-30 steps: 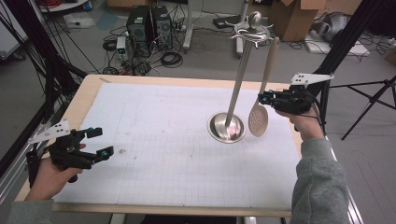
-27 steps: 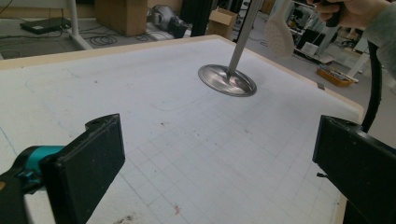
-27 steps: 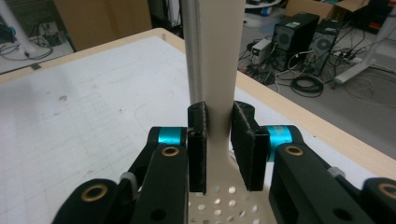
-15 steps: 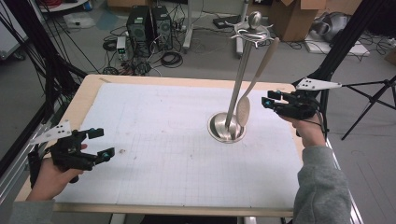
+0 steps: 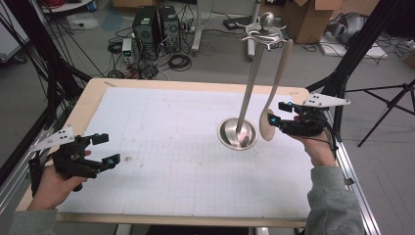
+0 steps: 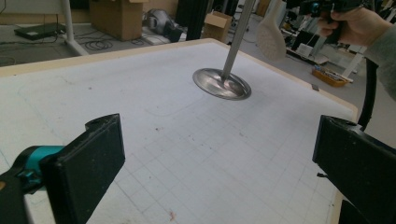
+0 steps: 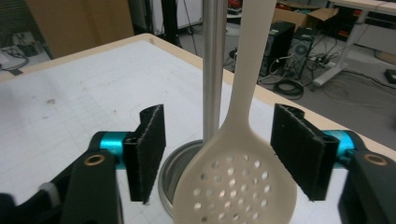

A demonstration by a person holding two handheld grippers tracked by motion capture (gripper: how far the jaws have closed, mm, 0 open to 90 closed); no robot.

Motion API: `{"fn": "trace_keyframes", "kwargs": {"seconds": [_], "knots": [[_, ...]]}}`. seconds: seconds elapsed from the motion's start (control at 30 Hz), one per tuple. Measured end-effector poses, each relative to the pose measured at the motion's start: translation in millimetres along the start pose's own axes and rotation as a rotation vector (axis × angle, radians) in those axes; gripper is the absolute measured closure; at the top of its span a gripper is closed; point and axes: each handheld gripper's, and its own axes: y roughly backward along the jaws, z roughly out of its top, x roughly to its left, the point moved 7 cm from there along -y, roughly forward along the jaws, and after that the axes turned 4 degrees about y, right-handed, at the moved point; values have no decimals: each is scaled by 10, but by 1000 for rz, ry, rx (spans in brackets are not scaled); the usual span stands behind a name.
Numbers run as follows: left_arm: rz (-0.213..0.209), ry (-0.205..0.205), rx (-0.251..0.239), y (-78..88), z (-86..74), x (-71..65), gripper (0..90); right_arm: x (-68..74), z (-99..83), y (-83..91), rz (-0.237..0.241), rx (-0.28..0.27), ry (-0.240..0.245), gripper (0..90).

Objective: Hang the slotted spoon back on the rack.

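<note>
Hanging from our steel stand, slotted spoon sits between right gripper jaws, just opening, untouched; dish base holds nothing; left gripper wide.

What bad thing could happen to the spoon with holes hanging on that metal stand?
The slotted spoon hangs free from the stand between the right tongs' jaws, which have just been opening, so it may swing and knock the pole. If a pad bumps the bowl on the way out, the spoon could slip off its hook and drop.
</note>
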Motion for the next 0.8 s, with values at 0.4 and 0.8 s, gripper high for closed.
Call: {"fn": "trace_keyframes", "kwargs": {"seconds": [0.4,0.8], "knots": [[-18,-5,26,-122,-58,-10,27,134,-242,26,-59,-25,-42,141],[-23,3,8,-174,-33,32,27,315,-438,-19,-58,-12,-63,117]]}}
